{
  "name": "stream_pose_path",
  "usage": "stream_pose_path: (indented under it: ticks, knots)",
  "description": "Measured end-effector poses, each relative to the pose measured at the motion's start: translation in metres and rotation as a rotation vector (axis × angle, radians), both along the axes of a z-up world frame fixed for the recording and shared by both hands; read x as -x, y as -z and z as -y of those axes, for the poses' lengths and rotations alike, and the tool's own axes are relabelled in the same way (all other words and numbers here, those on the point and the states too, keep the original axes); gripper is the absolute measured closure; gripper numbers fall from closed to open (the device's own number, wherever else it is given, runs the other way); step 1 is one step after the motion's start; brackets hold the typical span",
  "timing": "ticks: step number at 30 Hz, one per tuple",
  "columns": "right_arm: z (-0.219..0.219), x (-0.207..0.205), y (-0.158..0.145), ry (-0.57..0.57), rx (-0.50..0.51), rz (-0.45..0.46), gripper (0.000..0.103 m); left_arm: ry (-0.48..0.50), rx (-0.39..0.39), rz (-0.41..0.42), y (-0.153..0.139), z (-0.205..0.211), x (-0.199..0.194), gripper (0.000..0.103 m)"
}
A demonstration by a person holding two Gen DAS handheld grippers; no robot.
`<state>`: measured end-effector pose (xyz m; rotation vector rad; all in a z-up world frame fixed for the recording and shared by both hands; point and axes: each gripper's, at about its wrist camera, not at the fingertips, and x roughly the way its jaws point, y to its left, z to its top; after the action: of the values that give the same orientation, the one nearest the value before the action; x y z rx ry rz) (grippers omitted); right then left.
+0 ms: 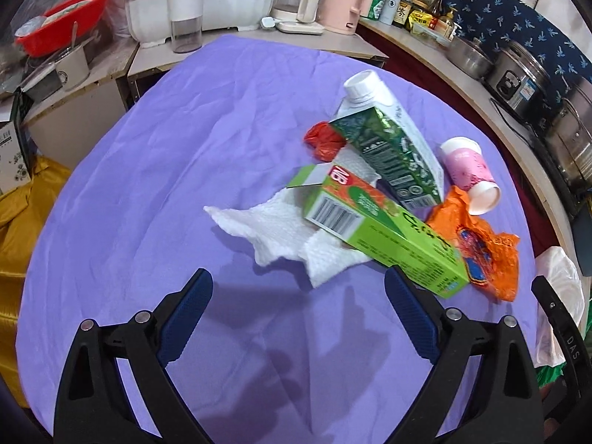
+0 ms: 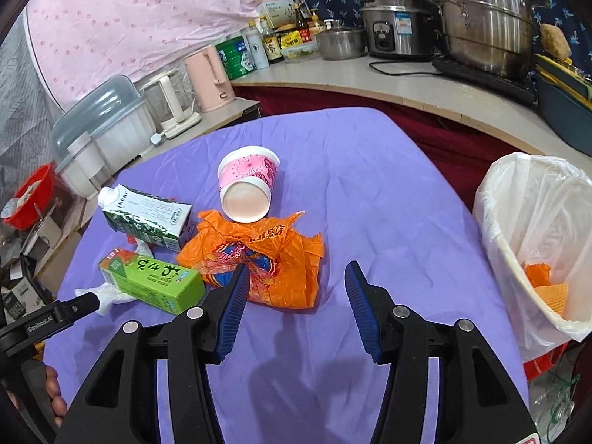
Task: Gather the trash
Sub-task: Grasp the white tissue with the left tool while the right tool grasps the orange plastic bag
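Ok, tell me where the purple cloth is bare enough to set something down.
Bare: the left side of the purple cloth, left of the paper towel, and the strip between the orange bag and the lined bin. Crowded: the carton, green box and cup cluster.

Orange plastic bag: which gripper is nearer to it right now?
Right. The right gripper has one fingertip over the orange plastic bag's edge; the left gripper sits beyond the green box, over the paper towel.

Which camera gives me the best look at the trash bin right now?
The right wrist view: the trash bin shows its white liner, open mouth and orange scraps inside, beside the purple table. The left wrist view catches only a sliver of white liner at its right edge.
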<state>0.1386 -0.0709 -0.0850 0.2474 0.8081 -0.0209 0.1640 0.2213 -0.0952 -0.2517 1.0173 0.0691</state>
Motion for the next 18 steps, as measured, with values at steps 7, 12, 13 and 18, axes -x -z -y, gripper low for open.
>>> stream_pose_path:
  ticks: [7, 12, 13, 18]
  knots:
    - [-0.005, -0.024, 0.025, -0.019, -0.019, -0.046, 0.051, 0.011, 0.027, -0.022, 0.021, -0.006, -0.017, 0.014]
    - [-0.010, -0.037, 0.039, -0.039, -0.039, -0.070, 0.051, 0.062, 0.034, -0.027, 0.027, -0.002, -0.027, 0.033]
    - [-0.011, -0.039, 0.041, -0.041, -0.041, -0.073, 0.051, 0.068, 0.026, -0.023, 0.027, -0.001, -0.028, 0.035]
    - [-0.015, -0.043, 0.046, -0.051, -0.041, -0.085, 0.065, 0.120, 0.046, -0.023, 0.025, 0.007, -0.029, 0.073]
